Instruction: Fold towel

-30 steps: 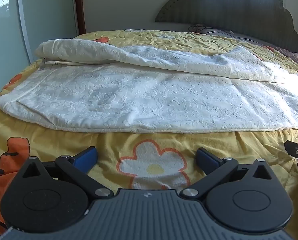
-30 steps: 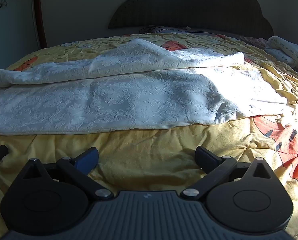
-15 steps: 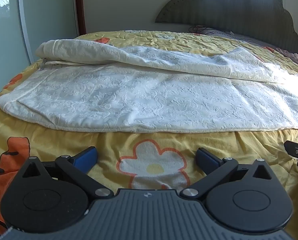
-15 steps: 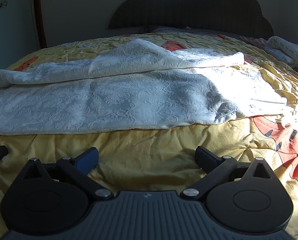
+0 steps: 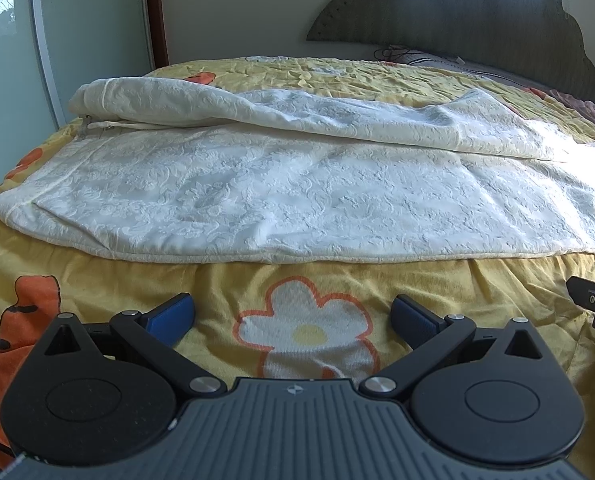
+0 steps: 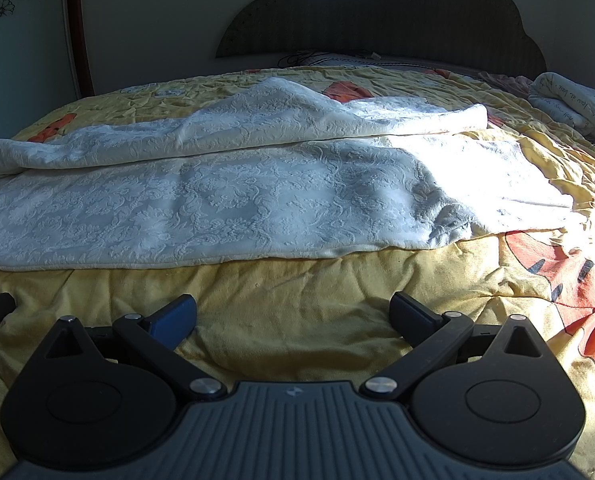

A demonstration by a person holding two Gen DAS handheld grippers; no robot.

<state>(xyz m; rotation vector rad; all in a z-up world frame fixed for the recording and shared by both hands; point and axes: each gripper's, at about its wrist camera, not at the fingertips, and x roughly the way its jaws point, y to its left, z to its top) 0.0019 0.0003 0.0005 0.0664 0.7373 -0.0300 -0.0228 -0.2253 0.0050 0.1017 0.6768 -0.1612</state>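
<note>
Across the last second nothing has shifted: both views match the earlier ones, so no grasp has begun. The white embossed towel (image 5: 305, 200) lies spread across the yellow cartoon-print bedspread (image 5: 217, 284), its far long edge already turned over onto itself in a loose, uneven roll (thicker at the left end in the left wrist view). The left gripper (image 5: 293, 314) hovers low over the bedspread, short of the towel's near hem, blue-padded fingers (image 5: 169, 314) spread wide and holding nothing. The right gripper (image 6: 293, 312) sits likewise, spread and empty, short of the same hem (image 6: 177, 262). The stillness suggests a pause before the next fold; each gripper would probably need to advance to the near hem and pinch it.
</note>
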